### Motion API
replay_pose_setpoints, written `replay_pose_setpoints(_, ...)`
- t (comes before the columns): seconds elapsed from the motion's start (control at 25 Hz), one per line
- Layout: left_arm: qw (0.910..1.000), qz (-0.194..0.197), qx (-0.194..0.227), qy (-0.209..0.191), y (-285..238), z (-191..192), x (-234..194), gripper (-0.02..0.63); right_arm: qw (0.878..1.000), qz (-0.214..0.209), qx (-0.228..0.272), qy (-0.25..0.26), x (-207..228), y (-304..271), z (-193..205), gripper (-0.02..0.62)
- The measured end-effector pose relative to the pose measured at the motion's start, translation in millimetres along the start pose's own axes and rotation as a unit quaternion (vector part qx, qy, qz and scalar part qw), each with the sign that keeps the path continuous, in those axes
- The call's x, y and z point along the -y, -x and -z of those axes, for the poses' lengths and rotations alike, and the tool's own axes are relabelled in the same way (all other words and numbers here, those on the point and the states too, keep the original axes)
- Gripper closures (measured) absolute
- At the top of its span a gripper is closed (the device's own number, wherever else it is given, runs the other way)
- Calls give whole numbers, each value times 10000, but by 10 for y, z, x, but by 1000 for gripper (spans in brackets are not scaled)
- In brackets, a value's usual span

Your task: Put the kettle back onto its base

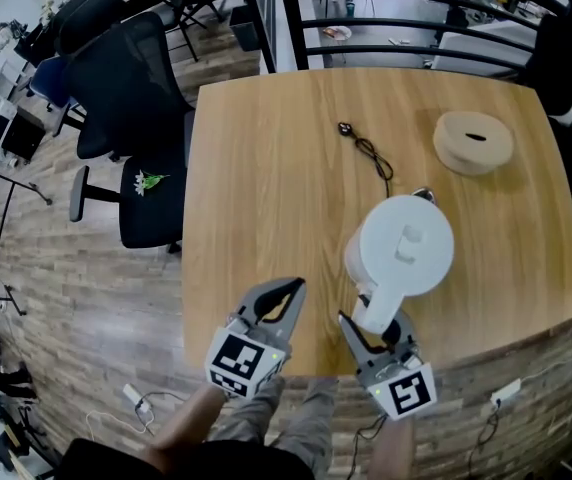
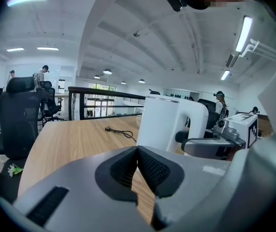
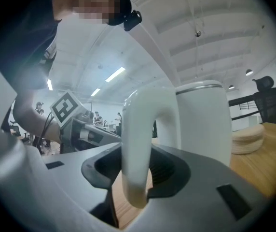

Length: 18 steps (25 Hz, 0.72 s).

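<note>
The white plastic kettle (image 1: 403, 246) is near the front edge of the light wooden surface (image 1: 256, 178), its curved white handle (image 1: 379, 311) pointing back at the person and its small spout at the far side. The right hand-held gripper (image 1: 378, 328) has its jaws closed around that handle. In the right gripper view the upright loop fills the gap between the two dark pads, which press on it from either side. Whether the kettle's bottom rests on the surface or is just clear of it I cannot tell. The round tan disc-shaped base (image 1: 474, 142) lies well apart from the kettle, farther from the person and off to the right. From the right hand-held gripper it shows past the kettle's body on the right side. So the carry would likely run forward and to the right, on the side of the arm that already has the kettle. The left hand-held gripper (image 1: 292, 294) is beside the kettle on the left, empty, its jaw tips brought together, and it is the farther of the two from the base. A thin black cord (image 1: 369, 152) lies on the surface to the left of the base, seemingly off the direct line.
</note>
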<state>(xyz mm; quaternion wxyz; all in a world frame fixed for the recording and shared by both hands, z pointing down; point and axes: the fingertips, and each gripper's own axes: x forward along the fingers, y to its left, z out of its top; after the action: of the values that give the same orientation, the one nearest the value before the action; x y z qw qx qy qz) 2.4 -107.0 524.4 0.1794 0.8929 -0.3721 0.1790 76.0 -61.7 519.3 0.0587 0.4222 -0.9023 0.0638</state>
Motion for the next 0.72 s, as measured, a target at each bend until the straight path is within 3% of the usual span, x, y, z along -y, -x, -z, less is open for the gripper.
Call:
replay_pose_setpoints(0.44, 9999, 158, -5, -66, -69, -61, 115, 604, 9996, 202, -150, -120, 26, 169, 63, 430)
replay_pose_setpoints(0.72, 9989, 372, 125, -240, -40, -232, 248, 604, 9976, 628, -193, -203, 82, 422, -18, 399)
